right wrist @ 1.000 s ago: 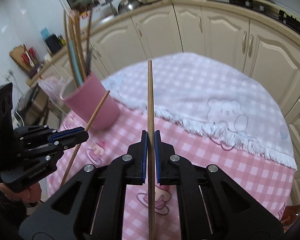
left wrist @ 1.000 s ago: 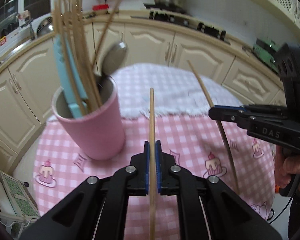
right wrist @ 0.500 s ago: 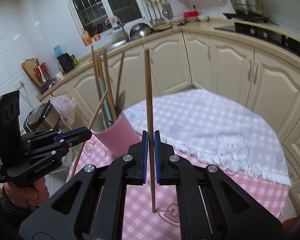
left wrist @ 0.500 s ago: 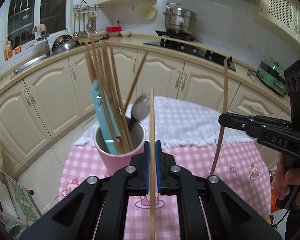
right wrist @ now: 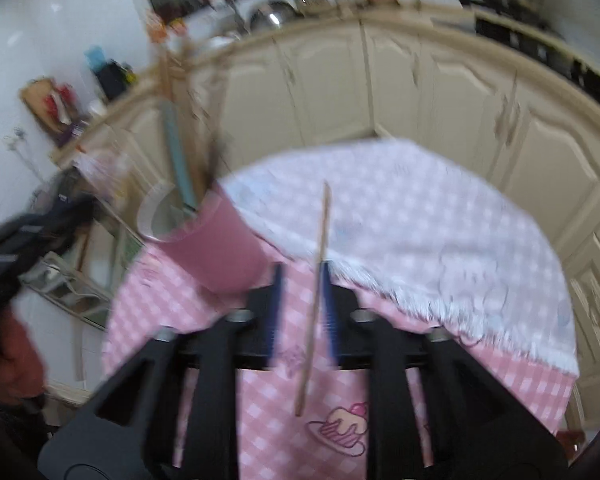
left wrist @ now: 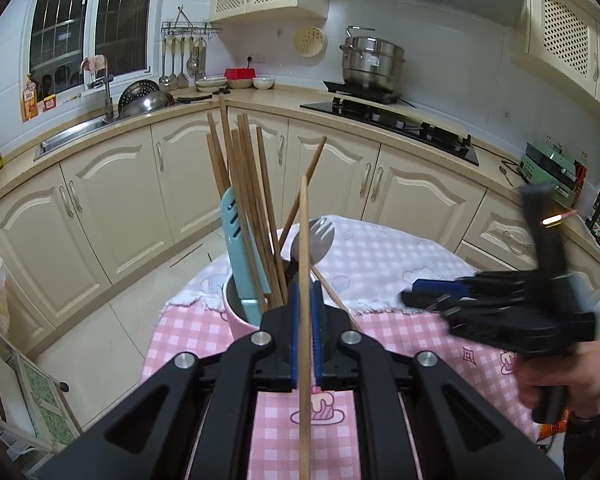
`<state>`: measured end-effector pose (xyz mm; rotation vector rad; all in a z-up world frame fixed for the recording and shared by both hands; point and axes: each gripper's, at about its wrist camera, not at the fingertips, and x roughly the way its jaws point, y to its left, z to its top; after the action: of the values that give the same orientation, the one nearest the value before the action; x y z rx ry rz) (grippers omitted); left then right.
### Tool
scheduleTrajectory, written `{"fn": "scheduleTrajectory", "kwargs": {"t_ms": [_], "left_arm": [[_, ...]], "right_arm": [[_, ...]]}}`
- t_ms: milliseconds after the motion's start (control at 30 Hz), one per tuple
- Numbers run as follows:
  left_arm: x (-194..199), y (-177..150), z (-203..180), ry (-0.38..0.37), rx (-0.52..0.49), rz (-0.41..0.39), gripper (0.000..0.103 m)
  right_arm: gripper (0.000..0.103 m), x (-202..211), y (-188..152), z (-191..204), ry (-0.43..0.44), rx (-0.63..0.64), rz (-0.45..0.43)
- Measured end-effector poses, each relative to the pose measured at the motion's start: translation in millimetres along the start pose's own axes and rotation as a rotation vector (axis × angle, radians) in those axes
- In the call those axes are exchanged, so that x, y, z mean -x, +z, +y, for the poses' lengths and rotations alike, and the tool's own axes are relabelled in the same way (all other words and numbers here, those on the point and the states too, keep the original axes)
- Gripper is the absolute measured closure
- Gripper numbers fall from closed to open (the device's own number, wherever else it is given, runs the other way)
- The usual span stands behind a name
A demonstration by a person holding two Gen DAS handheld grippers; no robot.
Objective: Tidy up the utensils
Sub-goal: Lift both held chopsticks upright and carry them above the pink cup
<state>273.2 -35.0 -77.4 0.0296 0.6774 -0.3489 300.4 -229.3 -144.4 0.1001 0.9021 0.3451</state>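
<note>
1. We saw the left gripper (left wrist: pixel 305 320) clamped tight on one chopstick (left wrist: pixel 304 264), which stood upright between its blue pads and ran above and below them.
2. Just past that gripper stood the pink cup (left wrist: pixel 240 320), near the table's far left edge, where a white cloth (left wrist: pixel 380 256) overlapped the pink check cloth (left wrist: pixel 204 332).
3. The cup held a bundle of chopsticks (left wrist: pixel 240 184), a blue spatula (left wrist: pixel 240 256) and a metal spork (left wrist: pixel 314 240); they fanned upward and filled much of its mouth.
4. The left gripper's own body hid the near side of the cup, so we could not tell how full it was.
5. The right gripper (right wrist: pixel 302 304) was opening; its pads stood apart with a second chopstick (right wrist: pixel 314 304) tilted loosely between them, seemingly touching only the right pad.
6. That view was badly blurred, but the cup (right wrist: pixel 216 248) showed left of the fingers, with the table's far edge beyond.
7. In the left view the right gripper (left wrist: pixel 424 294) hung blurred over the right side of the table, a hand (left wrist: pixel 560 380) on its grip.
8. Around the table ran cream cabinets (left wrist: pixel 120 208), with a sink (left wrist: pixel 72 132) and a hob (left wrist: pixel 392 120) on the counter and a steel pot (left wrist: pixel 372 64) on the hob.
</note>
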Motion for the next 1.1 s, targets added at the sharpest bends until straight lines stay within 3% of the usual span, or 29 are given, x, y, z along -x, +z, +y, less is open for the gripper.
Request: {"fn": "scheduleTrajectory", "kwargs": {"t_ms": [33,133,233,400,500,600,767,1100], "left_arm": [[-0.3,-1.4,0.9,0.000,0.000,0.002,0.098],[-1.5,-3.6,2.8,-0.001,0.006,0.007,0.098],[-1.4,-4.7,4.2,0.000,0.014,0.008,0.098],[-1.2,-5.4,8.7,0.003,0.025,0.009,0.098],[-0.9,-7.4,13.0,0.007,0.029,0.010,0.098],[-1.7,-8.0,15.0,0.013,0.035,0.015,0.098],[-2.4,-8.7,19.4,0.016,0.048,0.015,0.098],[3.8,-3.7,24.3,0.020,0.062,-0.016,0.098]], "right_arm": [[0.049,-14.0,-1.5,-2.7,-0.011,-0.006,0.033],[0.050,-43.1,-2.8,-4.6,-0.029,-0.014,0.087],[0.064,-68.5,0.4,1.9,-0.051,0.013,0.130],[0.069,-100.5,8.3,9.4,-0.072,0.036,0.186],[0.079,-114.2,8.2,11.8,-0.078,0.058,0.221],[0.095,-111.0,4.9,15.1,-0.083,0.087,0.233],[0.097,-89.2,-9.2,2.6,0.006,0.028,0.200],[0.097,-26.4,-11.8,-19.3,0.135,-0.086,0.030]]}}
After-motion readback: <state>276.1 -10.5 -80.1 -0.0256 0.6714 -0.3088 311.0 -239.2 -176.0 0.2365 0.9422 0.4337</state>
